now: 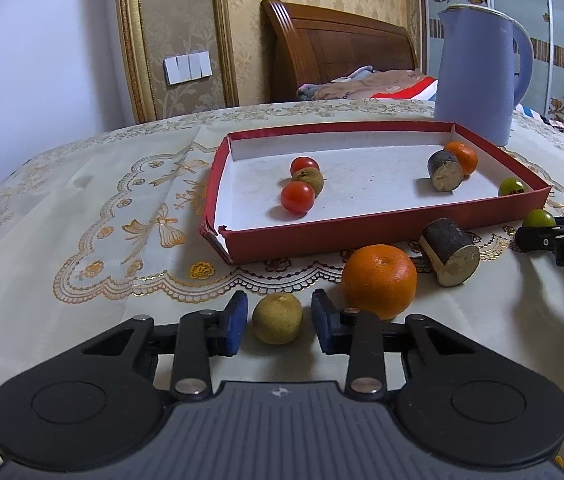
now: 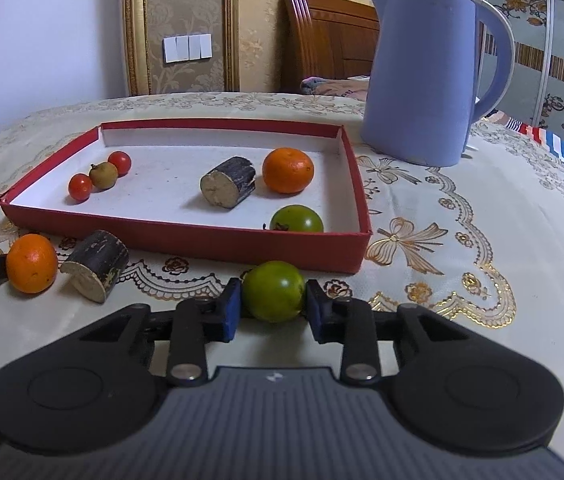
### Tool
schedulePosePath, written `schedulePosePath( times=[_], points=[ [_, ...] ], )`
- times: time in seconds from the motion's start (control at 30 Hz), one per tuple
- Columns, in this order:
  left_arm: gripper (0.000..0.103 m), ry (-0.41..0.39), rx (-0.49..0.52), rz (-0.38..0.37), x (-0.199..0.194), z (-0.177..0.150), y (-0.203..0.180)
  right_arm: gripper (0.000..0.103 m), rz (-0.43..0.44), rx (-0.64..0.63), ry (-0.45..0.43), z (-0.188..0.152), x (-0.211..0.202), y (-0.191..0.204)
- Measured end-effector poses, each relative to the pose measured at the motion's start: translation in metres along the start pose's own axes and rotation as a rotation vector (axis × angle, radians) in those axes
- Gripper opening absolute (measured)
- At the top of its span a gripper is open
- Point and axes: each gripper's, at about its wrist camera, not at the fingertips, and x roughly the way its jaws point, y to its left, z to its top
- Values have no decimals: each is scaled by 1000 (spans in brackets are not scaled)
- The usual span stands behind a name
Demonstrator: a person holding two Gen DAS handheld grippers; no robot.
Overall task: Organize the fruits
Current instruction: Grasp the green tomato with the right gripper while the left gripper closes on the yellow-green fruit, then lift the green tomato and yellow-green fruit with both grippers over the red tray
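Currently right gripper (image 2: 273,306) clenched on green fruit (image 2: 274,291) just before red tray (image 2: 186,240); left gripper (image 1: 280,322) straddles brownish fruit (image 1: 277,323), pads apart. Risk: round fruit squirts out when lifted.

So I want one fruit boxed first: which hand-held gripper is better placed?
The right hand-held gripper: its pads already press the green tomato beside the red box. The left hand-held gripper shows gaps around the brownish fruit.

1. Far wall ahead of me: beige damask wallpaper (image 1: 322,12) framed by gilt mouldings (image 1: 132,40).
2. White switch panel (image 1: 187,67), far left.
3. Wooden headboard (image 1: 334,44), rumpled bedding (image 1: 366,86).
4. Patterned wardrobe doors (image 1: 562,40), far right.
5. Embroidered cream tablecloth (image 1: 102,200) nearest me.
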Motion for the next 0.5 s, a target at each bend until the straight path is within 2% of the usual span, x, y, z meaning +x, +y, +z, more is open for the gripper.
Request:
schedulePosePath(
  times=[0.5],
  points=[
    [34,-17,-12,16,-2,-1,1,31,0,47,-11,0,-2,-7]
  ],
)
